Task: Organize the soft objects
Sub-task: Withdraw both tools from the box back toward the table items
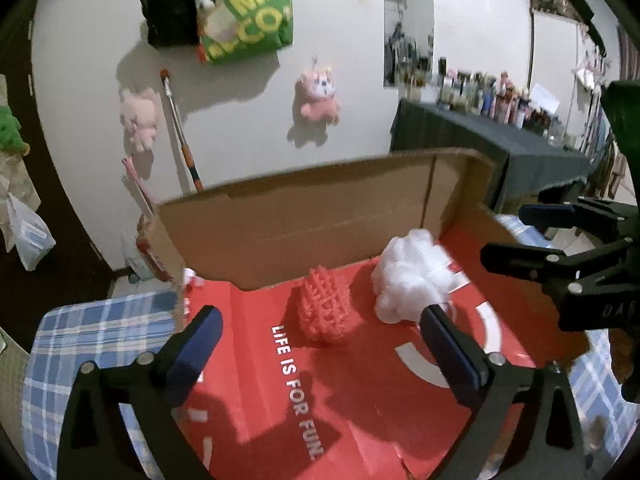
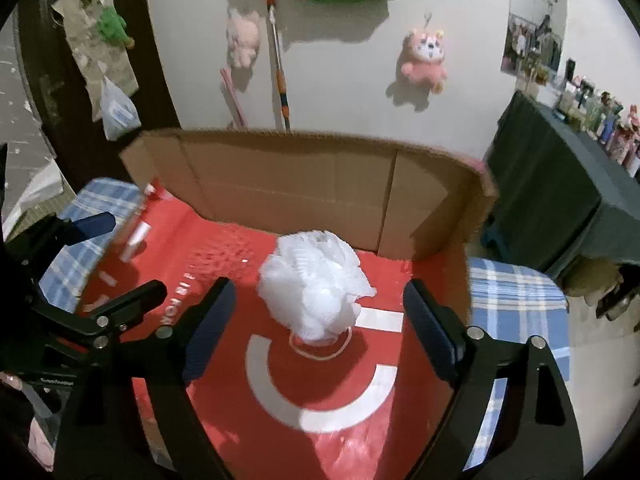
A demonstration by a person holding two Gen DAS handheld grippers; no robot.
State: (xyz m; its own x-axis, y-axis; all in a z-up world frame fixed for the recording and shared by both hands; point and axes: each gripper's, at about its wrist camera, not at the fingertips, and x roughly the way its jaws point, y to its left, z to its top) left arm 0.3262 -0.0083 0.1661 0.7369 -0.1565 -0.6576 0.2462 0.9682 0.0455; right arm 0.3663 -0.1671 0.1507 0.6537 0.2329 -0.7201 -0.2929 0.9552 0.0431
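An open cardboard box (image 1: 320, 216) with a red printed floor lies on a blue plaid cloth. On that floor sit a red mesh ball (image 1: 326, 306) and, to its right, a white mesh puff (image 1: 412, 280). My left gripper (image 1: 324, 340) hovers over the box's front, open, with the red ball ahead between its fingers and untouched. My right gripper (image 1: 520, 236) shows at the right edge. In the right wrist view the right gripper (image 2: 320, 320) is open, and the white puff (image 2: 316, 288) rests on the floor between its fingers, clear of both pads. The left gripper (image 2: 120, 260) is at the left.
The box's brown back wall (image 2: 300, 192) stands upright behind the objects. Plaid cloth (image 2: 516, 300) shows on both sides of the box. Pink plush toys (image 2: 424, 60) and a green bag (image 1: 248, 12) hang on the white wall. A dark-draped table (image 1: 500, 140) with bottles stands at the right.
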